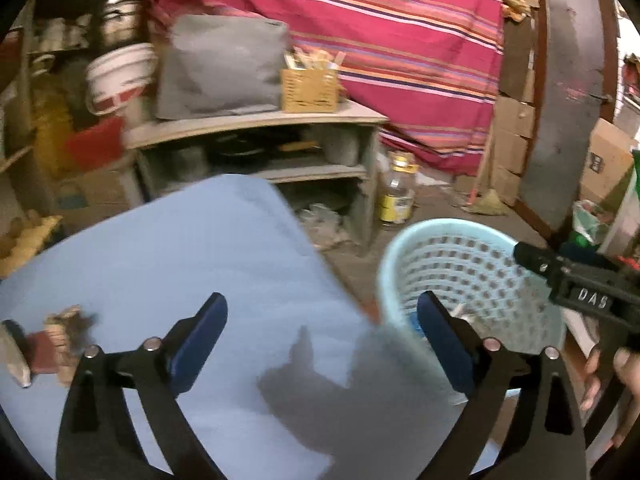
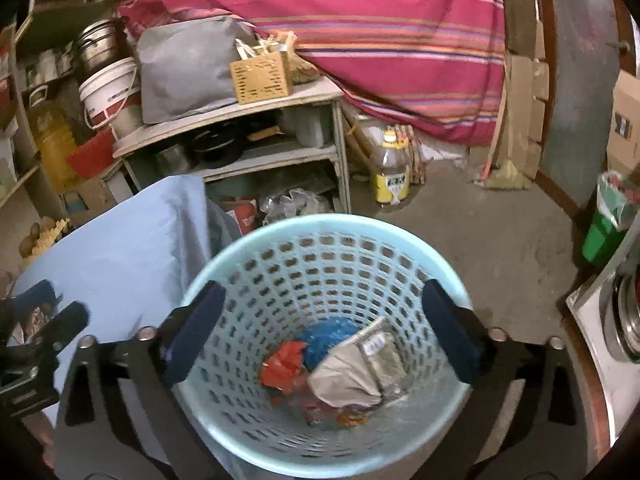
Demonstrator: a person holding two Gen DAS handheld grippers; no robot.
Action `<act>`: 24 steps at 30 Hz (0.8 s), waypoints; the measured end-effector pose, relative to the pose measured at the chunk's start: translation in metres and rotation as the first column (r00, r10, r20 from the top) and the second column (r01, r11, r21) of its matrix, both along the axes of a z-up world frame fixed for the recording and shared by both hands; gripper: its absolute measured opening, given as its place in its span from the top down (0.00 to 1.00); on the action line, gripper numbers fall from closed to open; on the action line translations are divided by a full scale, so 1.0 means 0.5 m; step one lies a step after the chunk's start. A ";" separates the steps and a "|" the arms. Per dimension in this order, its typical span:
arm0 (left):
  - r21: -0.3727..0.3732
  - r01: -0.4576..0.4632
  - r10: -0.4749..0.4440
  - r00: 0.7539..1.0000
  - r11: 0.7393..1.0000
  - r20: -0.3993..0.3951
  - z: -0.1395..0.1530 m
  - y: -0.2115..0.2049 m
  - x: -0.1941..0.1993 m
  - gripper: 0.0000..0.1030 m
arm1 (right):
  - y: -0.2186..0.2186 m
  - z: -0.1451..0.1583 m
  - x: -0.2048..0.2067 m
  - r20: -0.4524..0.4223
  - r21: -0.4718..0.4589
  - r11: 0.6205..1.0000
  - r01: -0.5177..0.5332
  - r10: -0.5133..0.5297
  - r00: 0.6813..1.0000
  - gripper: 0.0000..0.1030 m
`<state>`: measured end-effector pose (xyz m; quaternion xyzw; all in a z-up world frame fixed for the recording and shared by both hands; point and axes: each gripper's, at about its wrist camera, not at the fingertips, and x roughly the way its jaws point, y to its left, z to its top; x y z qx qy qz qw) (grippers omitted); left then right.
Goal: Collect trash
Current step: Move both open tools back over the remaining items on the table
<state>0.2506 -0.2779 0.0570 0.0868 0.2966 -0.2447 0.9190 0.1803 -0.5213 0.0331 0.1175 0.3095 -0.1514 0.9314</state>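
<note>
A light blue perforated basket [image 2: 256, 240] stands on the floor beside the blue-covered table [image 2: 120, 256]. Inside it lie a grey-white wrapper [image 2: 352, 376], a red wrapper [image 2: 282, 366] and a blue wrapper [image 2: 326, 340]. My right gripper [image 2: 322, 332] is open and empty, directly above the basket. My left gripper [image 1: 322, 344] is open and empty above the table [image 1: 180, 248], with the basket [image 1: 476, 276] to its right. Brown and red scraps [image 1: 56, 340] lie on the table at the far left. The right gripper's body [image 1: 580, 280] shows at the right edge.
A grey shelf unit [image 2: 276, 152] with a grey bag [image 2: 188, 68] and a wicker box [image 2: 262, 74] stands behind. An oil bottle [image 2: 390, 168], a broom [image 2: 506, 172] and a green bin [image 2: 608, 220] stand on the concrete floor. A striped red cloth [image 2: 360, 32] hangs behind.
</note>
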 end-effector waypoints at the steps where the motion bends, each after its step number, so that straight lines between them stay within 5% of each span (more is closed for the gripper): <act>1: 0.005 -0.015 0.015 1.000 1.000 0.005 0.000 0.020 0.001 0.07 | 0.022 0.003 0.008 0.002 -0.013 1.000 -0.011 0.011 1.000 0.04; 11: 0.021 -0.280 0.278 0.959 0.960 0.053 0.013 0.299 0.047 0.04 | 0.246 0.009 0.100 0.000 -0.047 0.981 -0.186 0.186 0.983 0.04; 24: 0.022 -0.525 0.522 0.849 0.851 0.082 0.011 0.608 0.063 0.04 | 0.497 -0.014 0.181 -0.009 -0.063 0.938 -0.342 0.342 0.940 0.04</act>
